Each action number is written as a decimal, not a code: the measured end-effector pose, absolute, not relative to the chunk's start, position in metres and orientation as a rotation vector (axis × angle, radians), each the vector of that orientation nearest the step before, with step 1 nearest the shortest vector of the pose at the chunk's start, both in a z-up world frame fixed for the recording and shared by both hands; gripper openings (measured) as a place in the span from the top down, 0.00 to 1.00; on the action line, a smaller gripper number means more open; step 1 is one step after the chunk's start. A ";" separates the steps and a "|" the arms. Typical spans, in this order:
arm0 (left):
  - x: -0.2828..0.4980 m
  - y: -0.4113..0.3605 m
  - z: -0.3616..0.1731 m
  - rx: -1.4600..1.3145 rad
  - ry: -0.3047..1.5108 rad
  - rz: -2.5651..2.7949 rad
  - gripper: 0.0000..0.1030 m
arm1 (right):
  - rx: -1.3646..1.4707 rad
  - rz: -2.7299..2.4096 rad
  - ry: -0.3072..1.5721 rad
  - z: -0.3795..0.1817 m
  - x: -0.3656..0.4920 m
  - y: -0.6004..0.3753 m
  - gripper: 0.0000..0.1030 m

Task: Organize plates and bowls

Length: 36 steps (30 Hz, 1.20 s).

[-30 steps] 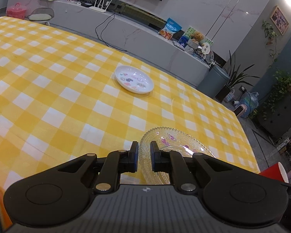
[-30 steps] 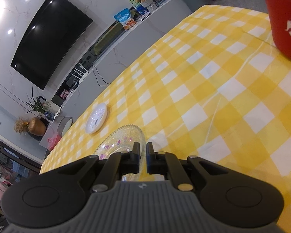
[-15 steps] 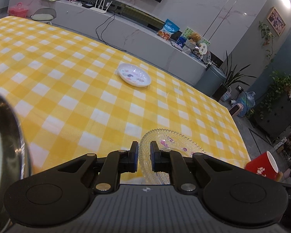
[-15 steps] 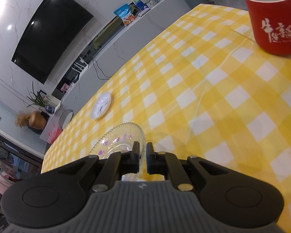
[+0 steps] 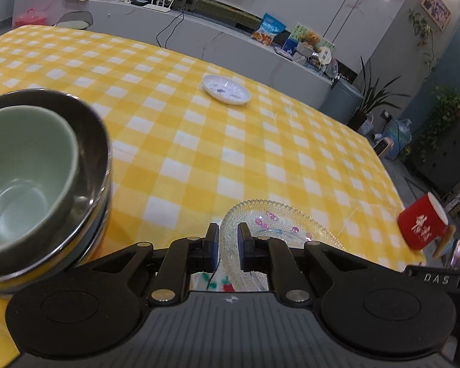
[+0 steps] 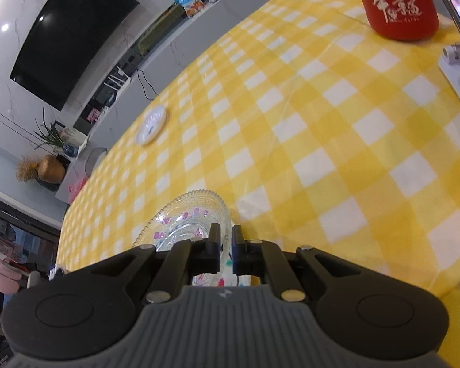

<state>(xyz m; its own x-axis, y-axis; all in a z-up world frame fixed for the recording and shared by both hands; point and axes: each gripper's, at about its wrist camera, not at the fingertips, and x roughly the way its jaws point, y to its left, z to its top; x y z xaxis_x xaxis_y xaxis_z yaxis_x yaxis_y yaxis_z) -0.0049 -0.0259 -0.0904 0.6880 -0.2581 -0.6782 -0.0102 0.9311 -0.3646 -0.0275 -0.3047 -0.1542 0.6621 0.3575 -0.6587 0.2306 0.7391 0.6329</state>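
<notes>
A clear glass plate with pink flower prints is held by both grippers above the yellow checked tablecloth. My left gripper is shut on its near rim. My right gripper is shut on the plate's opposite rim. A small white printed plate lies far across the table; it also shows in the right wrist view. A pale green bowl sits nested in a steel bowl at the left.
A red mug with white characters stands near the table's right edge; it also shows in the right wrist view. A white flat object lies at the right edge there. A long grey sideboard runs behind the table.
Both grippers have drawn back toward the near side with the glass plate. The stacked bowls have come fully into the left wrist view, and the red mug sits closer in both views.
</notes>
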 end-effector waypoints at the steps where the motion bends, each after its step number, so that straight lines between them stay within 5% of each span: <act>1: -0.008 -0.026 -0.091 -0.349 0.806 -0.140 0.87 | 0.757 0.081 0.870 -0.154 -0.029 -0.304 0.96; 36: -0.023 -0.038 -0.103 -0.180 0.787 -0.109 0.87 | 0.332 -0.007 0.826 -0.145 -0.038 -0.251 0.93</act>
<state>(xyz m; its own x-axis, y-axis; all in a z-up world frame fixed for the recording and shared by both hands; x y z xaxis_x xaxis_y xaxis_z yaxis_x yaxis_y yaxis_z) -0.0227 -0.0377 -0.1025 0.7012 -0.1643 -0.6938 0.0305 0.9791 -0.2010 -0.0380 -0.2511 -0.1452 0.6809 0.1224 -0.7221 0.1340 0.9485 0.2872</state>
